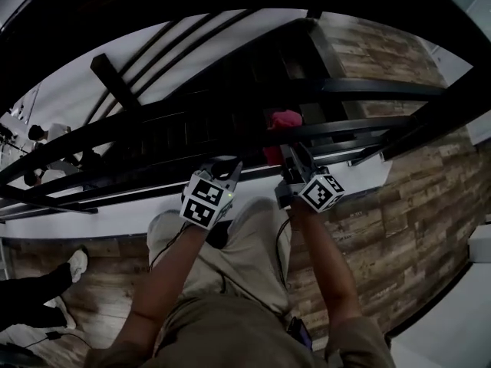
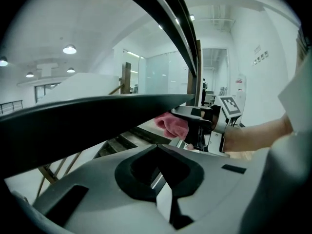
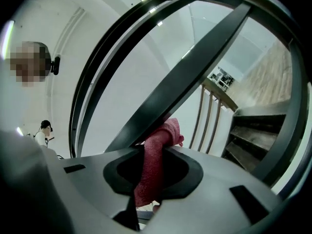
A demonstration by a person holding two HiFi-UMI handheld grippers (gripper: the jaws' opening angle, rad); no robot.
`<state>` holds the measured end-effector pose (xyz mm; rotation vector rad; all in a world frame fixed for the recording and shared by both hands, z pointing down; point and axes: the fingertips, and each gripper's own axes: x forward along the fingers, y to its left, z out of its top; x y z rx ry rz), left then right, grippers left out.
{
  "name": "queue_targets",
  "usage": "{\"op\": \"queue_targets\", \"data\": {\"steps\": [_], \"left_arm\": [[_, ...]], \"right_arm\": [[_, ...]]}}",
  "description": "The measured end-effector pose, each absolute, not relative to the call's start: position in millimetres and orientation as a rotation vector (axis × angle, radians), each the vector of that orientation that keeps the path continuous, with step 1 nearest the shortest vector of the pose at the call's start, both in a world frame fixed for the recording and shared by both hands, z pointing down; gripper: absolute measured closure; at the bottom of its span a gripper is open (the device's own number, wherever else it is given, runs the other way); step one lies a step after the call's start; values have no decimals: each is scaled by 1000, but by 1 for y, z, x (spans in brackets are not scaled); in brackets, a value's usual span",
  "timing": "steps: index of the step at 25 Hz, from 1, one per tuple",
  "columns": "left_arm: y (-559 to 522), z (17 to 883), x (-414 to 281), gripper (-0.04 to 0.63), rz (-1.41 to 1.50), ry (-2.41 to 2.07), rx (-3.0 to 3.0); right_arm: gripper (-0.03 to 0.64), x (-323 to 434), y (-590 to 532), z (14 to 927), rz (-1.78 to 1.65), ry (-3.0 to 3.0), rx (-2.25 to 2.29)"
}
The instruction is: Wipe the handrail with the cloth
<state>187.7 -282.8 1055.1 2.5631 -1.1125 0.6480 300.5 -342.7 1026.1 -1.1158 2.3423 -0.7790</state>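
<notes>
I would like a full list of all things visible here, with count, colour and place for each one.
cloth: one, pink-red, between the right gripper's jaws, at the handrail
handrail: one, black, running across in front of the person
stairs: one flight, dark, beyond the handrail
floor: brown wood pattern, under the person
shoe: one, white, a bystander's, lower left in the head view
left gripper: one, grey, jaws together, empty, near the handrail
right gripper: one, grey, shut on the cloth
forearms: two, bare

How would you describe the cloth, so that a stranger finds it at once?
Look at the black handrail running across above the stairs. Near its middle, the right gripper is shut on the cloth: the only pinkish-red, soft thing among the dark bars.
</notes>
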Motion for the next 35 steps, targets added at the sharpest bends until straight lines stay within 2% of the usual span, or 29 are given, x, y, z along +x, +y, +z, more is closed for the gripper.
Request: {"op": "queue_targets", "data": {"steps": [3, 8, 13, 19, 27, 32, 35], "left_arm": [[-300, 1067, 234, 580, 633, -1068, 2569], [-279, 1075, 273, 580, 622, -1018, 2646], [-276, 1033, 301, 580, 649, -985, 2707], [-283, 1030, 322, 580, 680, -963, 2714], [-278, 1033, 315, 580, 656, -992, 2713], [-274, 1025, 323, 580, 612, -981, 2723], [-267, 1023, 328, 580, 584, -970, 2743]], "right_arm": [[535, 340, -356, 1040, -763, 2363, -1160], [535, 383, -325, 1044, -649, 2390, -1220], [535, 448, -326, 999, -593, 2304, -1369], [535, 532, -352, 992, -517, 2229, -1571], [535, 645, -376, 993, -429, 2121, -1876], [535, 663, -377, 990, -414, 2038, -2014], [535, 611, -361, 1016, -498, 2118, -2013]]}}
